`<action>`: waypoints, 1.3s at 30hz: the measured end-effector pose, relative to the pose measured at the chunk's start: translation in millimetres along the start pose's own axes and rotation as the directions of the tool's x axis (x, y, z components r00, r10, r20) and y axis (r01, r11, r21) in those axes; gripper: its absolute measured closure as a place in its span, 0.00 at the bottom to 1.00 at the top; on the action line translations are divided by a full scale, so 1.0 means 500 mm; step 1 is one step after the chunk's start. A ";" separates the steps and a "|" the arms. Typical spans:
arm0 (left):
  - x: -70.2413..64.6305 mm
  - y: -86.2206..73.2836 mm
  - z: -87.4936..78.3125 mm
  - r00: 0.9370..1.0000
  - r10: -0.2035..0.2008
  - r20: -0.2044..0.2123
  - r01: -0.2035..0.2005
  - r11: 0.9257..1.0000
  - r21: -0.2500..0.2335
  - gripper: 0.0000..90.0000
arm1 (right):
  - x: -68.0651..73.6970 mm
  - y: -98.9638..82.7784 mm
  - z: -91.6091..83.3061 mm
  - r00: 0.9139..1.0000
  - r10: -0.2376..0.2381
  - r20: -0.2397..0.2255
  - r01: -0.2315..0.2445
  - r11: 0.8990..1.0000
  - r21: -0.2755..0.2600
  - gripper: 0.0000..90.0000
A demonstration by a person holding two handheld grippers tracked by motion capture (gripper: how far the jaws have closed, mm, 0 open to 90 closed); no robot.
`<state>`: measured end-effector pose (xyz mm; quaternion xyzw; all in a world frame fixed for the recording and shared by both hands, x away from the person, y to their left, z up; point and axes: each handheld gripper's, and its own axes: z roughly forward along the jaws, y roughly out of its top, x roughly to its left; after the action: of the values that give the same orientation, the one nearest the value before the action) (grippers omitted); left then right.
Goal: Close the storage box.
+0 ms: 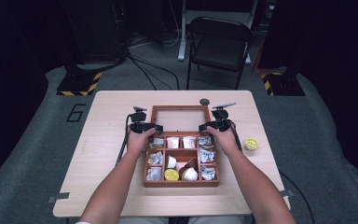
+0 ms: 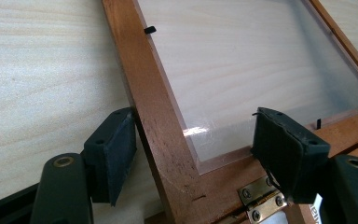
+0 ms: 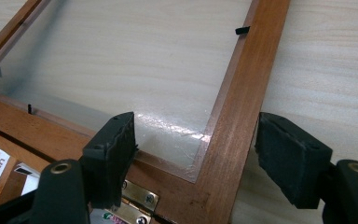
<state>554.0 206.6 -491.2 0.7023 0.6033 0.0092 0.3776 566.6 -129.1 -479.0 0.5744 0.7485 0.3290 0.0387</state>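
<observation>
So, where we are rn:
L gripper (image 2: 193, 149): we're straddling lid frame (image 2: 154, 121), jaws apart, not clamped
R gripper (image 3: 196, 156): same on frame's other rail, released

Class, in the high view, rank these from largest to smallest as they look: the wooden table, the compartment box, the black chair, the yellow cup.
1. Wooden table
2. Black chair, though farther off
3. Compartment box
4. Yellow cup

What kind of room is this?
Probably a lab or studio for recording, not a home: a wooden table on grey carpet, cables across the floor, striped stand bases and a folding chair.
</observation>
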 end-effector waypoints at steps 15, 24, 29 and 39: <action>0.002 0.000 0.003 1.000 0.004 0.005 -0.004 1.000 -0.004 0.32 | -0.008 0.001 0.006 0.999 0.033 -0.027 -0.033 0.999 0.003 0.30; 0.002 0.000 0.008 1.000 -0.015 0.020 0.015 1.000 0.000 0.30 | -0.008 0.001 0.009 0.996 0.071 -0.049 -0.070 0.997 0.015 0.30; 0.004 0.001 0.010 1.000 -0.009 0.025 0.009 1.000 0.002 0.29 | -0.011 0.001 0.010 0.997 0.060 -0.049 -0.059 0.998 0.009 0.30; 0.008 0.002 0.007 0.999 -0.025 0.034 0.025 1.000 -0.005 0.32 | -0.014 0.002 0.011 0.991 0.113 -0.076 -0.112 0.993 0.024 0.32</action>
<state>557.3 208.0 -494.9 0.6939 0.6056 -0.0057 0.3896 572.3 -132.6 -485.1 0.6029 0.7190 0.3453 -0.0147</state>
